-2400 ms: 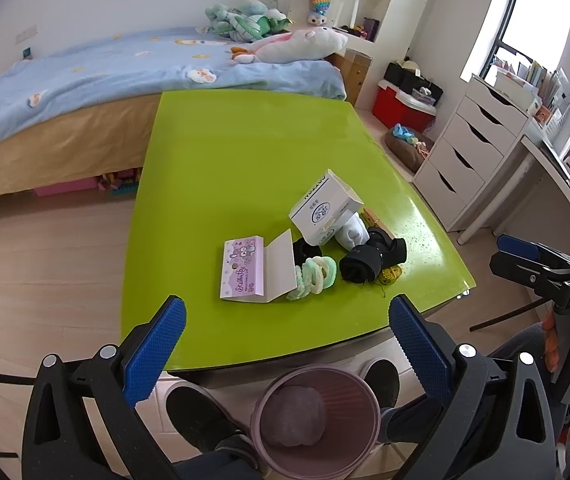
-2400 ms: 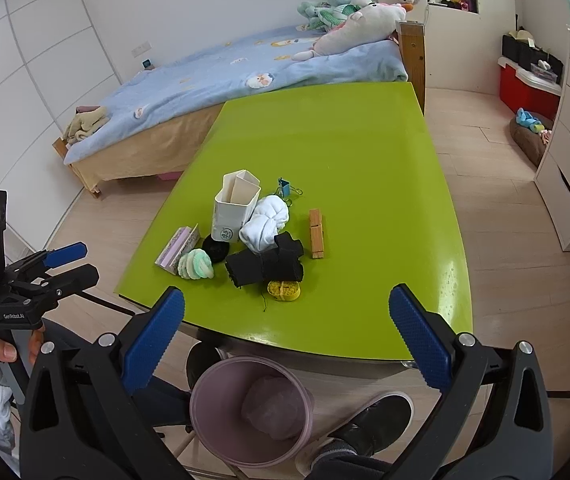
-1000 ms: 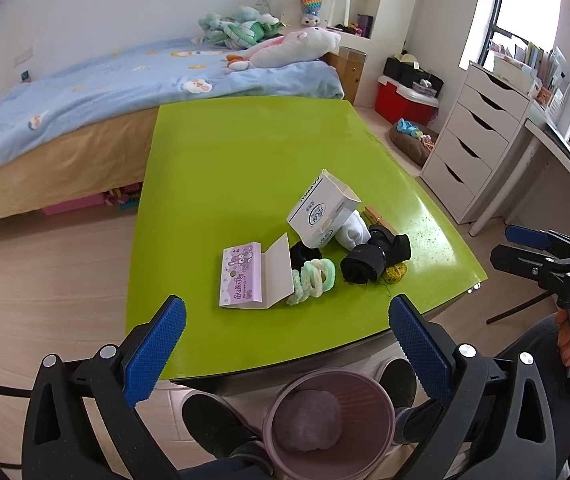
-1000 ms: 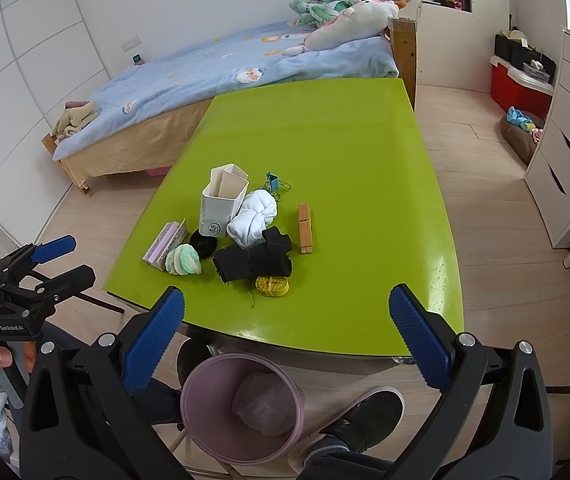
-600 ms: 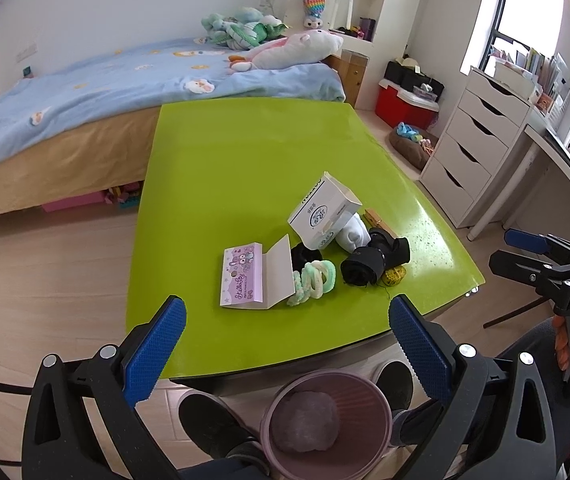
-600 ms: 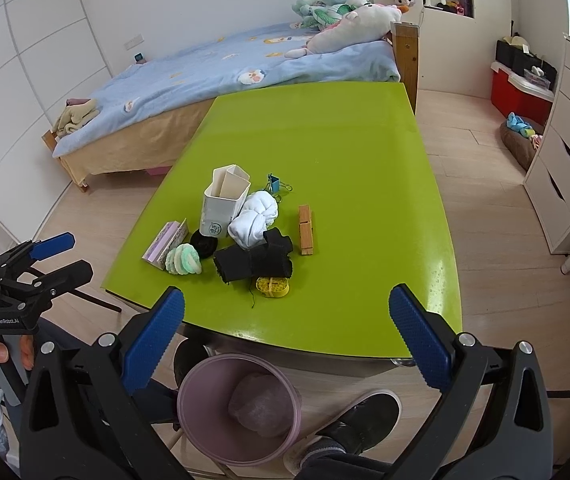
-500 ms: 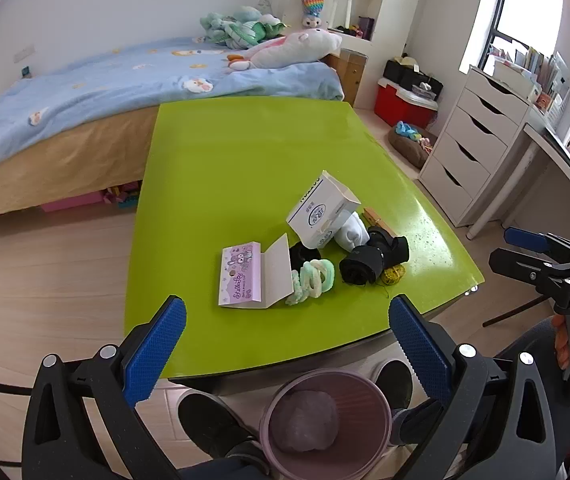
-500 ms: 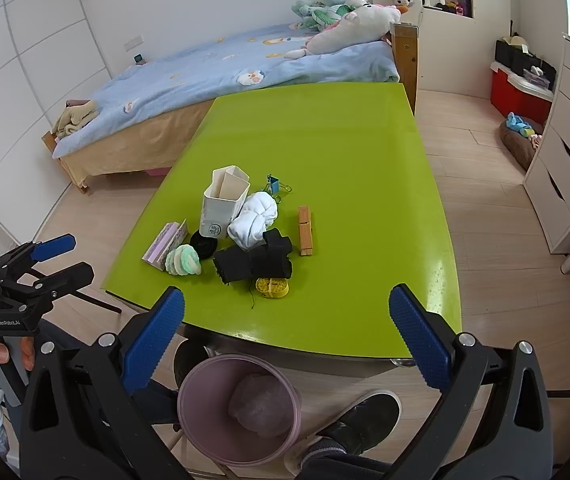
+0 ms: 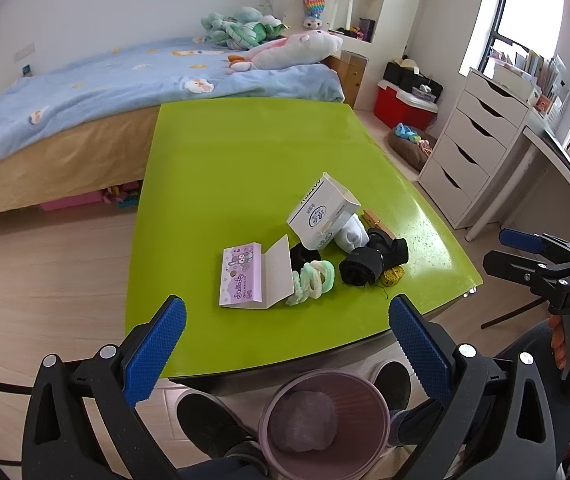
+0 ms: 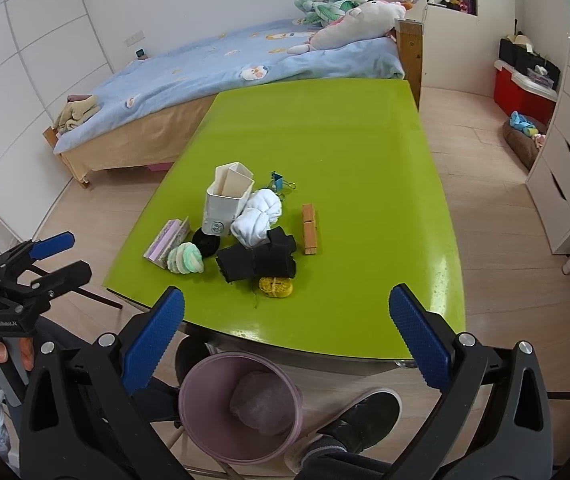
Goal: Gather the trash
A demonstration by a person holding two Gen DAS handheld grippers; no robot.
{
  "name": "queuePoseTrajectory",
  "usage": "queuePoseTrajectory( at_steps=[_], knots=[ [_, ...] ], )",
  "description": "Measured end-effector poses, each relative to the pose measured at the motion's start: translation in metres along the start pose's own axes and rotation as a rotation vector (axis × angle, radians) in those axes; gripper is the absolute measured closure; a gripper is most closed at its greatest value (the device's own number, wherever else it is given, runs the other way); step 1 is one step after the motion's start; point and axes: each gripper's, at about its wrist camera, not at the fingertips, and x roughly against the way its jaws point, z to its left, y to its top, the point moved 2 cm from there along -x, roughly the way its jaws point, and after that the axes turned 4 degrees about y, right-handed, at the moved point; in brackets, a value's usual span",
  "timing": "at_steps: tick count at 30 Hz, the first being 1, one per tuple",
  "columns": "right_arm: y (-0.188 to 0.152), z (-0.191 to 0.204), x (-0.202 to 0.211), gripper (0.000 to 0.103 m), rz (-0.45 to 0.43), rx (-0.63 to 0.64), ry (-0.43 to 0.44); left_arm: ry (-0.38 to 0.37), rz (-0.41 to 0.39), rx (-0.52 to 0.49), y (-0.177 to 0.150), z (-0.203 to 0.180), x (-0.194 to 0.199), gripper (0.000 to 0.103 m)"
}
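Note:
A heap of items lies on the green table [image 9: 245, 148] [image 10: 349, 140]: a white carton [image 9: 322, 211] [image 10: 227, 201], a purple card pack [image 9: 243, 278] [image 10: 167, 241], a pastel scrunchie [image 9: 312, 278] [image 10: 186, 259], white cloth [image 10: 259, 214], black socks [image 9: 369, 258] [image 10: 259, 260], a yellow wad [image 10: 275, 287] and a wooden clip [image 10: 309, 229]. A pink bin [image 9: 323, 420] [image 10: 241, 400] with a crumpled lump stands on the floor below the near edge. My left gripper [image 9: 285, 344] and right gripper [image 10: 287, 334] hover open above the bin, short of the heap.
A bed [image 9: 105, 92] with plush toys lies behind the table. White drawers [image 9: 481, 148] and a red box [image 9: 403, 102] stand to the right. A person's shoes [image 9: 209, 420] [image 10: 359, 420] rest beside the bin under the table edge.
Both views have shifted only slightly; the grippers stay open and hold nothing. The heap and the bin have not moved.

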Motion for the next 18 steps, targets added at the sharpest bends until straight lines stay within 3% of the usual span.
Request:
queuePoseTrajectory(
  at_steps=[8,18],
  knots=[
    [0.028,0.009,-0.036,0.003,0.05,0.01,0.034,-0.002,-0.01,0.001,-0.001,0.002,0.003,0.006],
    [0.087,0.021,-0.1,0.003,0.208,-0.009,0.09,0.001,-0.017,0.005,0.0,0.003,0.005,0.006]
  ],
)
